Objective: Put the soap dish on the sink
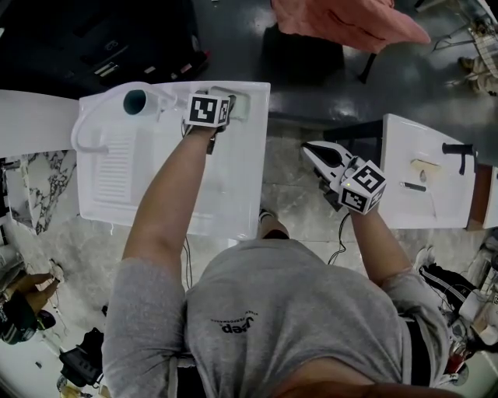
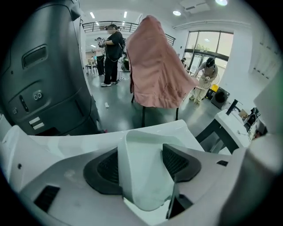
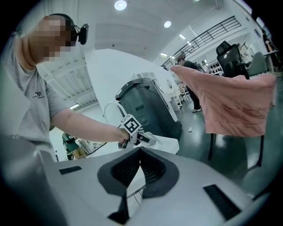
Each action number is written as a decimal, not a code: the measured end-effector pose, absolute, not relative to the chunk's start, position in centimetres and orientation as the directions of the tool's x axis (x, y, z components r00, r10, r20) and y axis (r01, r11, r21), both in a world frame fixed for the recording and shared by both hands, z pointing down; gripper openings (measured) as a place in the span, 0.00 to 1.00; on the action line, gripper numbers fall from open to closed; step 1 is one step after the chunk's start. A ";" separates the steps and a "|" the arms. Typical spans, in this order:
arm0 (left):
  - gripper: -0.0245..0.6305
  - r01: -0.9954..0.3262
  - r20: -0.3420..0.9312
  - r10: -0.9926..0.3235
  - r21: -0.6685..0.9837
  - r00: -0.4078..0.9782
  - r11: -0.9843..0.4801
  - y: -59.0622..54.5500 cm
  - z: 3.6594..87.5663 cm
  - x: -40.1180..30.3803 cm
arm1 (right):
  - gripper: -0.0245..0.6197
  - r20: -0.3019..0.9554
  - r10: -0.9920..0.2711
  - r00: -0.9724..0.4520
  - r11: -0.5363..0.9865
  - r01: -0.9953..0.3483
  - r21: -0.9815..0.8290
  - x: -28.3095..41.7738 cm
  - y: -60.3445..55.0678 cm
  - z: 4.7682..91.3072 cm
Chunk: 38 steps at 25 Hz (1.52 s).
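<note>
A pale green soap dish (image 1: 240,107) lies on the far right corner of the white sink (image 1: 156,183). My left gripper (image 1: 226,106) reaches over the sink to that corner. In the left gripper view the soap dish (image 2: 143,172) sits between the two dark pads (image 2: 179,161), which stand wide apart beside it without pressing, and the left gripper (image 2: 140,161) is open. My right gripper (image 1: 311,149) hangs in the gap right of the sink, its jaws closed together on nothing. The right gripper view shows the right gripper (image 3: 140,153) shut and the left gripper (image 3: 148,138) far off at the sink.
A white faucet with a teal mouth (image 1: 140,102) stands at the sink's back left. A second white counter (image 1: 424,175) with small items is on the right. A pink cloth (image 1: 350,23) hangs over a chair beyond. A dark grey machine (image 2: 40,79) stands behind the sink.
</note>
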<state>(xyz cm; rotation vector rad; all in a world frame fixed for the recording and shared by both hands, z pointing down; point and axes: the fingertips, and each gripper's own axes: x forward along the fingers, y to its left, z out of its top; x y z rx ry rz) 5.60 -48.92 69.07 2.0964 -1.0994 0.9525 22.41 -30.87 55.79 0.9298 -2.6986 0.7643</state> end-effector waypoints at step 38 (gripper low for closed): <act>0.41 -0.832 0.612 -0.663 -0.016 0.431 -0.555 -43.7 59.2 4.8 | 0.12 0.281 -0.406 -0.870 0.797 -0.487 -0.358 16.8 -32.1 51.9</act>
